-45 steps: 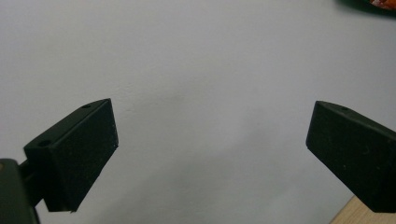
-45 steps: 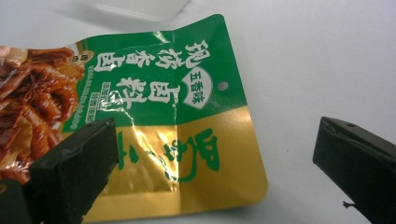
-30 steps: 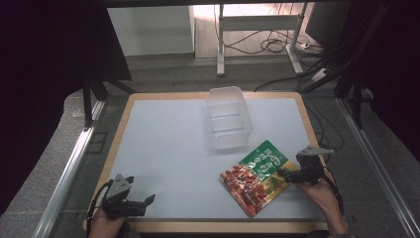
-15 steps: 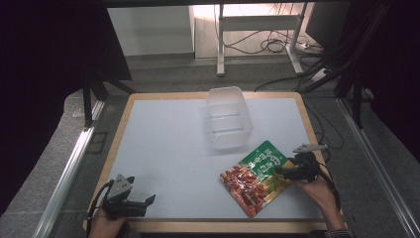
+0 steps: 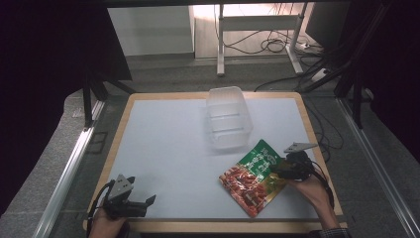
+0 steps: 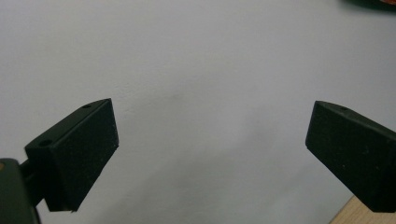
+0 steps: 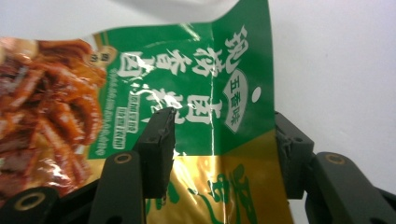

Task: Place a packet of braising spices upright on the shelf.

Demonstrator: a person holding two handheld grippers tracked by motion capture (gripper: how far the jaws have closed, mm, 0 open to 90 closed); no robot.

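A green and red snack packet (image 5: 252, 176) lies flat near the front right of the white table top (image 5: 163, 148). My right gripper (image 5: 275, 171) reaches in from the right over the packet's green and gold end. In the right gripper view the jaws (image 7: 224, 140) have just been closing. The left one rests on the packet (image 7: 196, 70), the right one is against its edge, and a crease runs between them. My left gripper (image 5: 141, 193) sits low at the front left. Its jaws (image 6: 210, 144) stand wide open over bare table.
A clear plastic container (image 5: 228, 119) stands at the back middle of the table, just beyond the packet. A wooden rim (image 5: 307, 124) frames the table top. Metal rails run along both sides, and cables lie on the floor behind.
The right gripper has moved a little left onto the packet's end, and its jaws have narrowed around it. The left gripper has stayed where it was.
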